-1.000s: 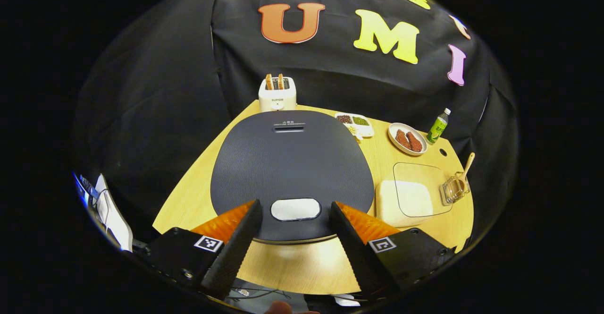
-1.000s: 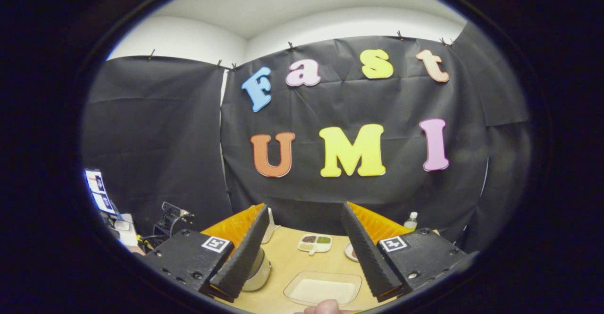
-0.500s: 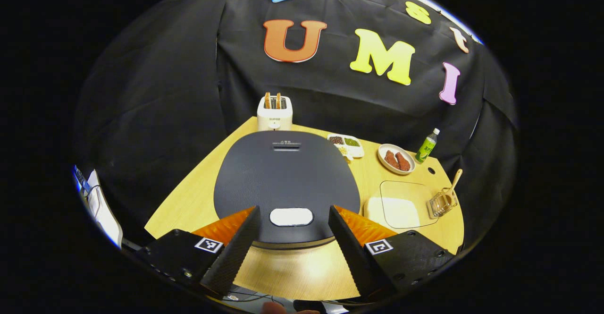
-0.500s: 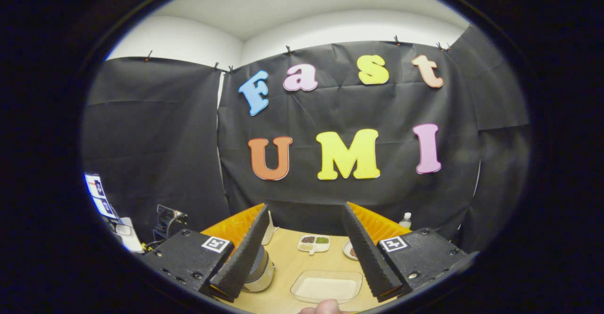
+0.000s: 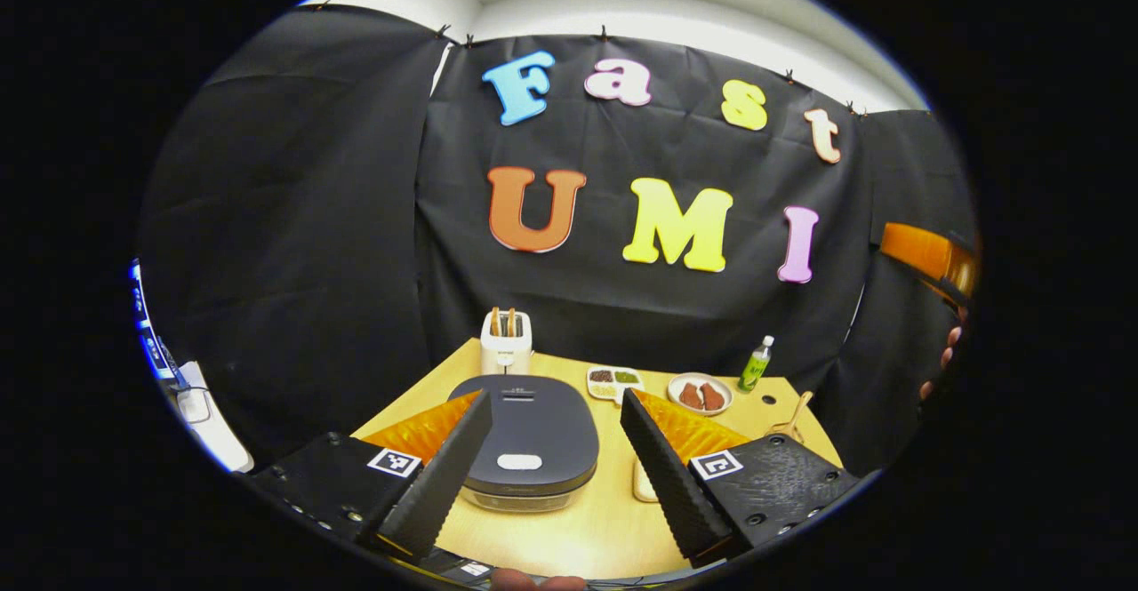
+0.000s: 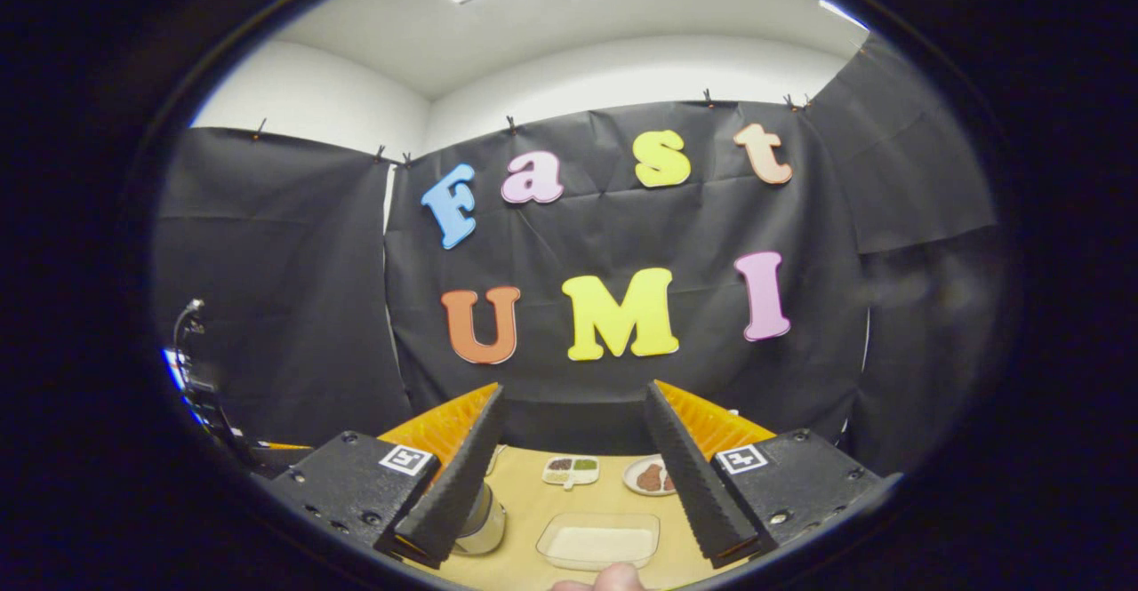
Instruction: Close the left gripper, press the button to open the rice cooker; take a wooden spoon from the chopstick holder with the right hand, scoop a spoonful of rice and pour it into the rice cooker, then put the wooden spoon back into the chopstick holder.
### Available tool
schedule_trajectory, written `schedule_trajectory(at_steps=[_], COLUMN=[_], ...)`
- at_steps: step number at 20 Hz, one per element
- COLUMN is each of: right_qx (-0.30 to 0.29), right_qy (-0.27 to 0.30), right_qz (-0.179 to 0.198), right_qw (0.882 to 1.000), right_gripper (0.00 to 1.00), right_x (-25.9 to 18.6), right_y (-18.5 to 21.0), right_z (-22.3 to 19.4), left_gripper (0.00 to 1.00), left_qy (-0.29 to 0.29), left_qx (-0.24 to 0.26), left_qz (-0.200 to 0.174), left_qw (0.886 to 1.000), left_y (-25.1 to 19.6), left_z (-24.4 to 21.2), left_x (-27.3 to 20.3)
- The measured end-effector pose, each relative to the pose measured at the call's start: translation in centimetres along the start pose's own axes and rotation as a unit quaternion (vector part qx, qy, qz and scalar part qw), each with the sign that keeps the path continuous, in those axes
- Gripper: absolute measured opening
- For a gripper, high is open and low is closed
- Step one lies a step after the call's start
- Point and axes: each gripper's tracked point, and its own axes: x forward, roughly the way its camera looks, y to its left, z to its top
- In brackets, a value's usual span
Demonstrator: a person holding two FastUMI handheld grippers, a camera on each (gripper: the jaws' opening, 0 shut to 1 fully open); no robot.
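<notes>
**Both grippers held back from the worktop, lid not yet opened**

The left gripper [image 5: 556, 449] hangs above the near edge of the worktop [image 5: 578, 529], its two fingers spread wide and empty. Between them, in the left gripper view, sits the rice cooker [image 5: 532, 444], lid down, its pale button [image 5: 519, 462] on the near side of the lid, facing the gripper. The cooker's long axis runs from that button away toward the toaster [image 5: 506, 342] at the back edge — so a straight push forward and down would likely reach the button, once the fingers are brought together as the task asks.

Further right on the worktop stand a divided dish of grains [image 5: 613, 382], a plate of reddish food [image 5: 700, 394] and a green bottle [image 5: 757, 364]. Just right of the gripper's right finger, the wooden spoon [image 5: 794, 415] leans up and to the right, handle uppermost; its holder is hidden behind the gripper body.

The right gripper [image 6: 573, 471] is also wide and empty, level with the booth wall, well apart from everything. Below it lies the clear tray of rice [image 6: 597, 539], long side across the view, presumably kept near for scooping.
</notes>
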Motion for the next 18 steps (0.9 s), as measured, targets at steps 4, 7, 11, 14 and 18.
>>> schedule_trajectory(at_steps=[4,7,11,14,18], right_qx=[-0.008,-0.026,-0.029,-0.021,-0.010], right_qy=[-0.011,-0.019,0.000,0.009,0.015], right_qz=[-0.011,-0.023,-0.027,-0.049,-0.086], right_qw=[1.000,0.999,0.999,0.999,0.996], right_gripper=[0.96,0.96,1.00,0.96,1.00], right_x=[-4.1,-7.4,-11.3,-13.1,-14.9], right_y=[-4.3,-7.6,-10.3,-13.0,-15.0], right_z=[0.4,0.2,-1.6,-2.4,-3.1], left_gripper=[0.95,0.94,0.95,0.95,0.95], left_qy=[-0.046,-0.064,-0.066,-0.065,-0.072], left_qx=[-0.007,-0.020,-0.003,0.003,0.018], left_qz=[-0.041,-0.067,-0.075,-0.077,-0.087], left_qw=[0.998,0.995,0.995,0.995,0.993], left_y=[-6.5,-11.0,-14.0,-15.3,-16.1], left_z=[2.5,2.9,1.3,0.7,0.4], left_x=[-4.0,-6.6,-8.3,-9.1,-9.4])
